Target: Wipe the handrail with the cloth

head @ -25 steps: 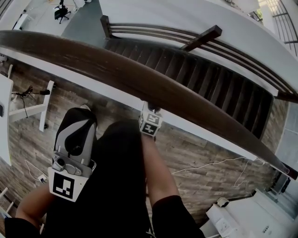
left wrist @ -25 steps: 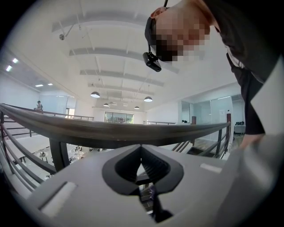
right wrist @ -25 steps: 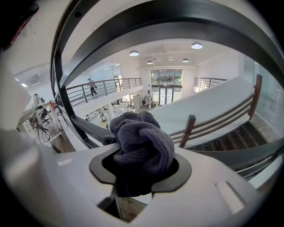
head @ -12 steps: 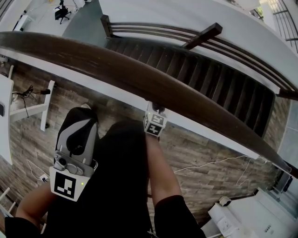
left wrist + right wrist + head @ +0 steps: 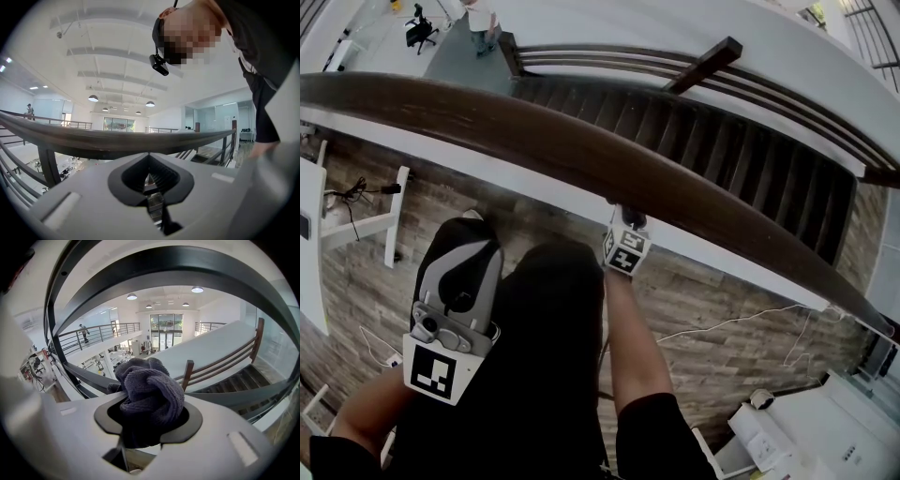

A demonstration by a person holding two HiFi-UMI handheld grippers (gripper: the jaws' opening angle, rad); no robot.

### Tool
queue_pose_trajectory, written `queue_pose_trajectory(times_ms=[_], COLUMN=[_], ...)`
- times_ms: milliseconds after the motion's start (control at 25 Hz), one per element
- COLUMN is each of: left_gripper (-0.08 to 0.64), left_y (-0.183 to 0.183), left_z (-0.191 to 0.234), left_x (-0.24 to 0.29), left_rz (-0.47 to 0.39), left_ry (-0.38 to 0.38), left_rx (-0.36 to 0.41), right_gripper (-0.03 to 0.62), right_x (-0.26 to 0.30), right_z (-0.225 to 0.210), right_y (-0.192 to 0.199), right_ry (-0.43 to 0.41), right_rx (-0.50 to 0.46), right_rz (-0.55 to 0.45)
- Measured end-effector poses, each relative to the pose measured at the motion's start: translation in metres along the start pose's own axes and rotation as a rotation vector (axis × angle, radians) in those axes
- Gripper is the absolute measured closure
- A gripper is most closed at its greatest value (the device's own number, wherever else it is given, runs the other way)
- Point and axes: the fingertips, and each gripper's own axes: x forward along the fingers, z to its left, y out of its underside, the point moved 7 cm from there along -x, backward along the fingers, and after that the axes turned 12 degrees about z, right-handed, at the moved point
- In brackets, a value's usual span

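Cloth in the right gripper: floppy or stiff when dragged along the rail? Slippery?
Likely floppy: the cloth bunches in soft folds above the right hand-held gripper. Probably light, as the wad stands up unsupported. Its looped knit should drag rather than skate on the handrail.

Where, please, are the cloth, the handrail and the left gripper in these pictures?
cloth (image 5: 150,385), right gripper view, its bunched top fold.
handrail (image 5: 534,141), head view, its dark top face.
left gripper (image 5: 467,225), head view, between its fingertips.
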Motion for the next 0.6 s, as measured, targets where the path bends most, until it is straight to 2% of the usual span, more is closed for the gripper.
queue_pose_trajectory(times_ms=[360,600], left_gripper=[0.56,0.56], left_y=[-0.011,-0.015], left_z=[-0.009,-0.014], left_x=[0.008,0.013], left_rz=[-0.002,0.002], left_ry=[0.021,0.019], left_rx=[0.003,0.003], right_gripper=[0.43,0.431], right_x=[0.005,0.006], right_z=[-0.005,-0.01], right_y=[-0.003,-0.001], right_ry=[-0.046,-0.048], right_rx=[0.03,0.044], right_rz=[0.035,0.046])
